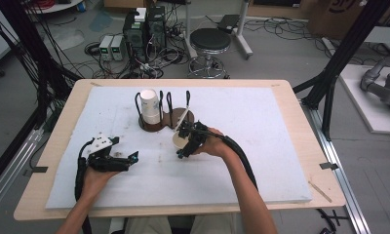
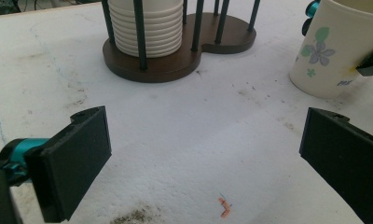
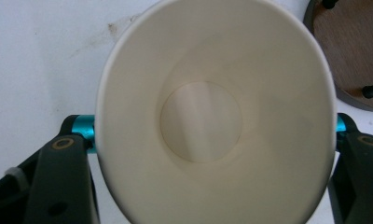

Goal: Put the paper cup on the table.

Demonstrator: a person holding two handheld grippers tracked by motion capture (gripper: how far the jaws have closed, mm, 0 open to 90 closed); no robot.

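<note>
Holding a single paper cup (image 1: 180, 141) upright on the worktop (image 1: 261, 146), the right gripper (image 1: 187, 142) has its jaws pressed against the cup's two sides, as the right gripper view shows (the rim looks squeezed a little out of round). The cup stands just in front of the dark wooden cup holder (image 1: 165, 122), whose left bay carries a nested stack of cups (image 1: 150, 106), while the right bay looks empty apart from its rods.

By my reading, the step in hand is the handling of one cup taken from, or bound for, the holder; which of the two I cannot tell from how things lie. If the cup is to stay on the worktop, the next move calls for easing the jaws apart without tipping it and drawing the gripper back. If it goes to the holder, it must be lifted clear of the rods and lowered between them.

The left gripper (image 1: 110, 158) rests on the worktop well to the left, its jaws wide apart with nothing between them.

Hard to make out: the cup's flower print (image 2: 318, 52) shows in the left gripper view, where the cup is cut off at the top edge. Whether its base sits flat is hidden in the right gripper view.
</note>
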